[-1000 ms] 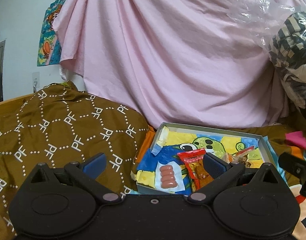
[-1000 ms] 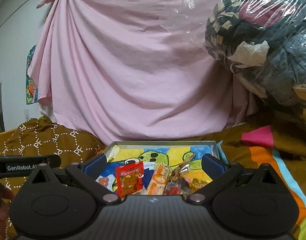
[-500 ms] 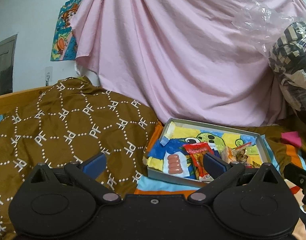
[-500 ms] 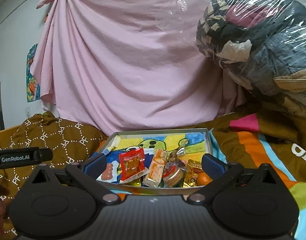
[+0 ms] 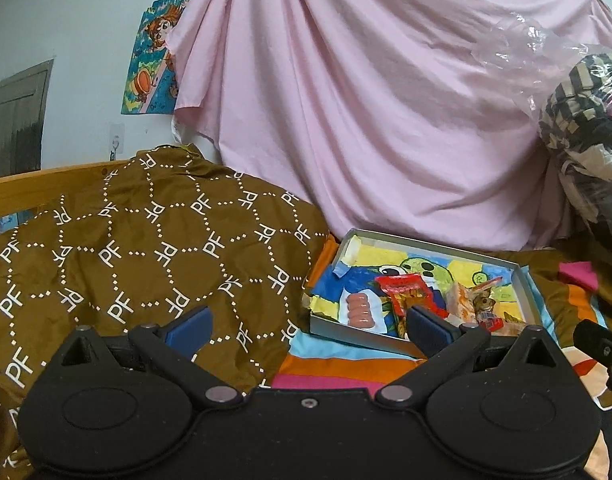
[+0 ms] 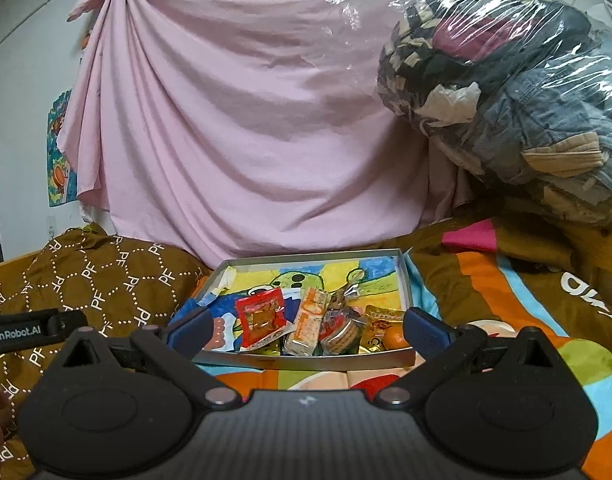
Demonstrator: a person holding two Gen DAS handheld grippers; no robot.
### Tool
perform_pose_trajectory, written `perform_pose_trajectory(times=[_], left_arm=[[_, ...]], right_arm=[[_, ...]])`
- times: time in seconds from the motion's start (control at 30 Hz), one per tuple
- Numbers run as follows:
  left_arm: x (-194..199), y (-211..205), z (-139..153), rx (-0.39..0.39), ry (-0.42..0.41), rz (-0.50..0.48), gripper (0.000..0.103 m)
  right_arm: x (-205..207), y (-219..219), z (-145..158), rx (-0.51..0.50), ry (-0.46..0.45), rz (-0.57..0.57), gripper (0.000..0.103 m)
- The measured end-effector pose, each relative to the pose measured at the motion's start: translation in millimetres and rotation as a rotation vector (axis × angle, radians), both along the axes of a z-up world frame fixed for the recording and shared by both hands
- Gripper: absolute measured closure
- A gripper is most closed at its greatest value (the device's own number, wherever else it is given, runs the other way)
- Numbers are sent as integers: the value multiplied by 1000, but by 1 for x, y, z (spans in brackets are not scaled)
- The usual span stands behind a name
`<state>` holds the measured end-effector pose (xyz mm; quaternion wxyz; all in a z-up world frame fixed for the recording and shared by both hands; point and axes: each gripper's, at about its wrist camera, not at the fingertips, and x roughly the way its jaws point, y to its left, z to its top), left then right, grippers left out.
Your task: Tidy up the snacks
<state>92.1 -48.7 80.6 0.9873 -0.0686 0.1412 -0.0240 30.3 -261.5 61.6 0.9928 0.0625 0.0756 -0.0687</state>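
Right hand-held gripper point(image 6: 306, 328): orange snack point(image 6: 395, 337).

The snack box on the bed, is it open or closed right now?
Open: the box has no lid on, and the red packet and other snacks show inside.

striped bedspread point(image 6: 502, 280), snack tray point(image 6: 405, 280), brown quilt point(image 5: 146, 240)

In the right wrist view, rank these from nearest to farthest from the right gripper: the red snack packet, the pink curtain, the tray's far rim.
From the right gripper:
1. Red snack packet, in the tray's near half, left of centre.
2. Tray's far rim, behind the snacks.
3. Pink curtain, hanging behind the tray.
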Motion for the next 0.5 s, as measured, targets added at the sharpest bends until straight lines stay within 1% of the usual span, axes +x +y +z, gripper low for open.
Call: perform_pose_trajectory(times=[0.27, 0.4, 0.5], left_arm=[[-15, 10, -9, -24, -4, 6, 1], [-19, 16, -12, -32, -28, 2, 1], [-20, 19, -13, -24, -39, -4, 1]], right_arm=[[-15, 7, -12, 17, -12, -30, 0], [-19, 11, -18, 20, -14, -45, 0], [-22, 13, -21, 23, -25, -60, 0]])
